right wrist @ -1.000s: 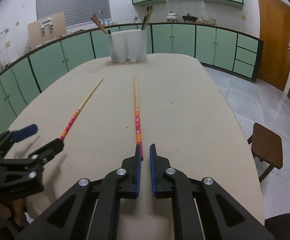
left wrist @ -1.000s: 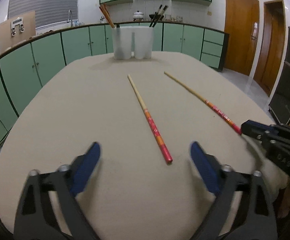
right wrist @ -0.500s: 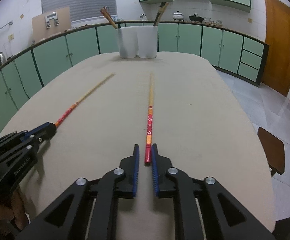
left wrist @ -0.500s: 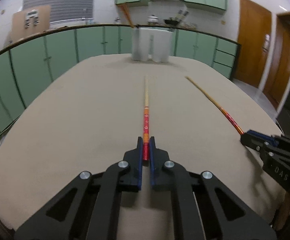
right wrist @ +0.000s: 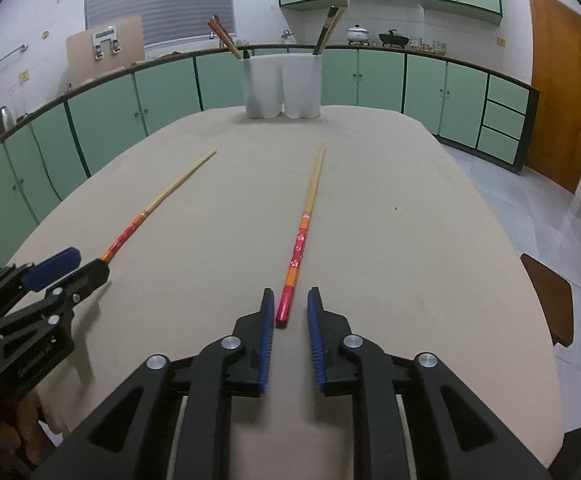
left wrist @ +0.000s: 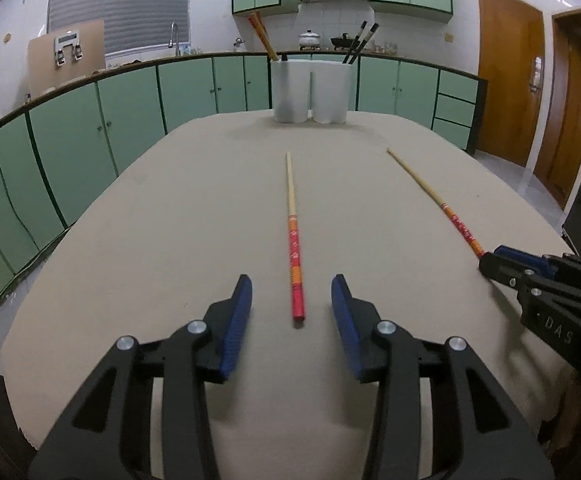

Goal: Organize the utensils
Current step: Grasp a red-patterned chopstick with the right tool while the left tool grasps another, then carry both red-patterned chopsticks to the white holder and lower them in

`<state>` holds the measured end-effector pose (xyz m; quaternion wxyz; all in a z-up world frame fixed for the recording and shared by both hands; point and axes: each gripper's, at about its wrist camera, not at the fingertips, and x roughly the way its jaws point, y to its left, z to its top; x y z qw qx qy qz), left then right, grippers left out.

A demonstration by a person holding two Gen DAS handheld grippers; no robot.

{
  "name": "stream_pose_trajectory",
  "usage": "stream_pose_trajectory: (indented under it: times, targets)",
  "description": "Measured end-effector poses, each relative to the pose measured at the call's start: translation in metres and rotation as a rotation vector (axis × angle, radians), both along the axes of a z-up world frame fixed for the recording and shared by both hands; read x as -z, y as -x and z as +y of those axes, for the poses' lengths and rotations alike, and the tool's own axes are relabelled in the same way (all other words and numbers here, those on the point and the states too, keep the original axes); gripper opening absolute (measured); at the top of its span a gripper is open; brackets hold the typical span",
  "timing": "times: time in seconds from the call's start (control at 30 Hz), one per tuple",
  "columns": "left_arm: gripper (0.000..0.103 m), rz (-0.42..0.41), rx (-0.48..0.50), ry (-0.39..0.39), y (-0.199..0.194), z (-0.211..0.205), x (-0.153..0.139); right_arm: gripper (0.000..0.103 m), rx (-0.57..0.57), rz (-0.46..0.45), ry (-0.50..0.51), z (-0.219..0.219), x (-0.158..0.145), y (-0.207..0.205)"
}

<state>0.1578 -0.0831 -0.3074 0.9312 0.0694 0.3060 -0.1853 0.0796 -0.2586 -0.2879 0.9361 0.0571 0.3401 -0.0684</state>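
Note:
Two red-handled wooden chopsticks lie on the beige table, tips pointing away. My left gripper (left wrist: 292, 300) is open, its blue pads either side of the red end of one chopstick (left wrist: 293, 240), not touching it. My right gripper (right wrist: 289, 308) is open a little around the red end of the other chopstick (right wrist: 302, 236); this chopstick shows at the right of the left wrist view (left wrist: 434, 196). A white two-part utensil holder (left wrist: 310, 90) stands at the table's far end with brown and black chopsticks in it; it also shows in the right wrist view (right wrist: 282, 86).
The table (left wrist: 170, 220) is oval with green cabinets (left wrist: 70, 140) running around behind it. A brown stool (right wrist: 550, 300) stands off the table's right edge. Wooden doors (left wrist: 506, 72) are at the right.
Both grippers were shut on their chopsticks' red ends half a second ago; now both have opened. The left one opened wide, the right one a little. The chopsticks lie on the table.

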Motion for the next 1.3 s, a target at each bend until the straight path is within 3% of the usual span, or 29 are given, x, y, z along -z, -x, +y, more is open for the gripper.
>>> stream_pose_trajectory:
  times: [0.07, 0.1, 0.13, 0.17, 0.2, 0.33, 0.87, 1.1, 1.3]
  targets:
    - [0.04, 0.014, 0.011, -0.004, -0.004, -0.001, 0.004, 0.018, 0.005, -0.008, 0.009, 0.0, 0.001, -0.002]
    - [0.035, 0.009, 0.015, 0.0, -0.004, -0.001, 0.005, 0.018, 0.008, -0.008, 0.009, -0.001, 0.001, -0.003]
    - [0.028, 0.008, 0.026, 0.004, -0.005, -0.002, 0.005, 0.014, 0.015, -0.006, 0.004, -0.002, 0.001, -0.004]
    - [0.012, 0.014, 0.039, 0.01, -0.005, -0.003, 0.004, 0.008, 0.02, -0.004, 0.001, -0.003, 0.0, -0.005]
    - [0.006, 0.021, 0.043, 0.016, -0.006, -0.003, 0.003, 0.007, 0.022, -0.003, -0.003, -0.004, 0.0, -0.004]
    - [0.005, 0.056, 0.05, 0.035, -0.005, -0.004, -0.001, 0.006, 0.023, -0.001, -0.022, -0.007, -0.005, 0.0]
    - [0.005, 0.148, 0.01, 0.06, 0.005, 0.016, -0.072, 0.006, -0.013, -0.072, -0.044, -0.006, -0.076, 0.04]
    - [0.005, 0.123, 0.028, 0.061, 0.014, 0.021, -0.11, 0.006, -0.052, -0.138, -0.011, -0.004, -0.118, 0.045]
    - [0.005, 0.1, 0.043, 0.067, 0.017, 0.025, -0.133, 0.006, -0.077, -0.166, 0.001, -0.003, -0.137, 0.04]
